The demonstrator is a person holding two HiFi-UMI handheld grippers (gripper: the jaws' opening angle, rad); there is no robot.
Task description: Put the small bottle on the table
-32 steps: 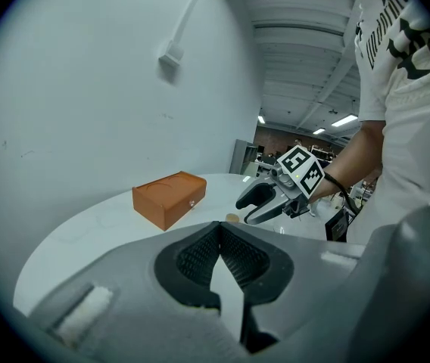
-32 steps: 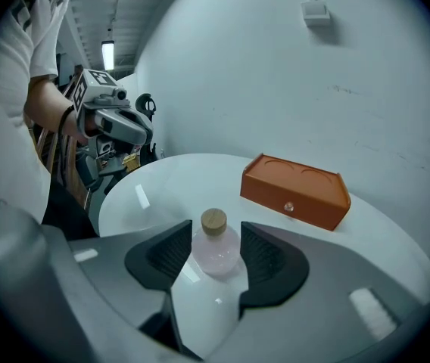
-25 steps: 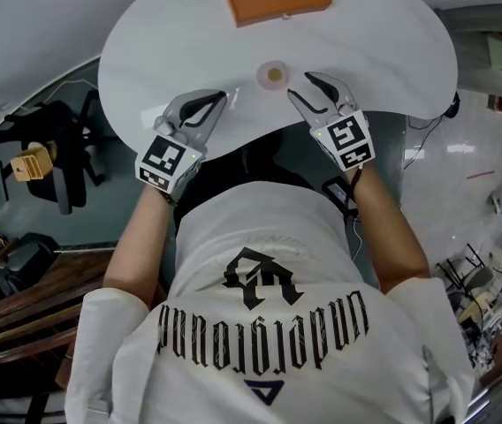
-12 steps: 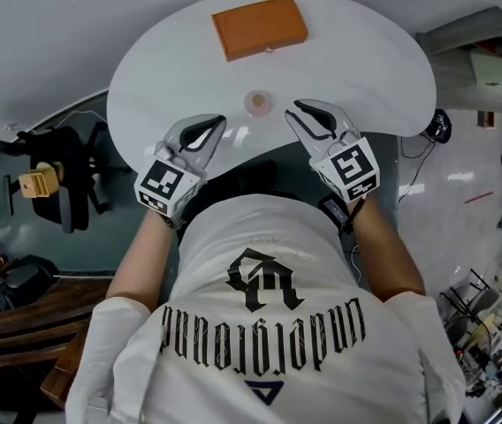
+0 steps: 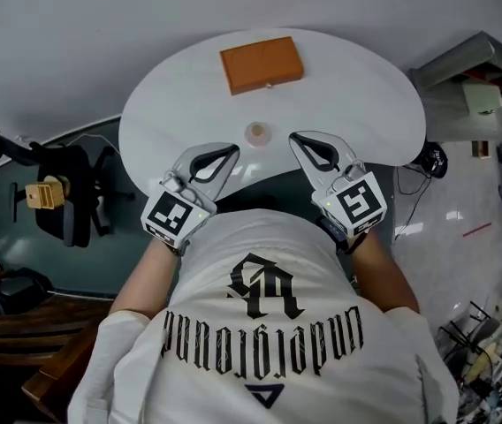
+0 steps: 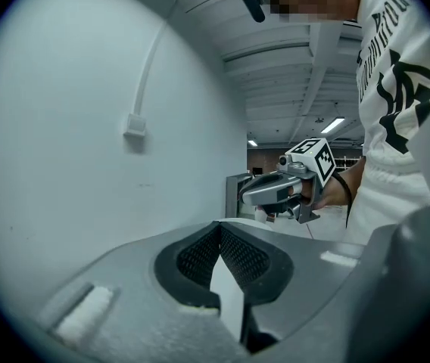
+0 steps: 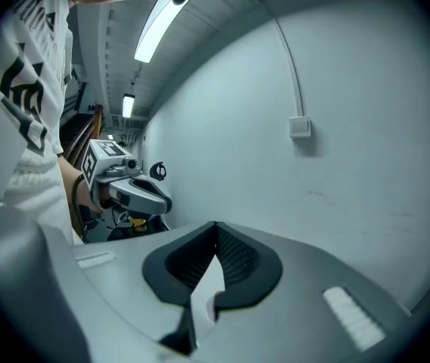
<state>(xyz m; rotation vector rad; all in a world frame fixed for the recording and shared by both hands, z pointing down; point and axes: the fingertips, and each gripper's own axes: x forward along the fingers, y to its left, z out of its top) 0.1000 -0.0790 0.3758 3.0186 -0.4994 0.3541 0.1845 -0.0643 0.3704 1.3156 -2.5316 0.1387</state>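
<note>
Tabletop (image 5: 357,87); small bottle (image 5: 256,133) between left fingers (image 5: 231,151) and right fingers (image 5: 299,141), seemingly untouched

Open tabletop (image 5: 357,104) either side, small bottle (image 5: 256,133) mid-table, orange box (image 5: 262,64) behind it

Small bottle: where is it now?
Head view: the small bottle sits on the white table between the left gripper and right gripper, orange box beyond.
</note>
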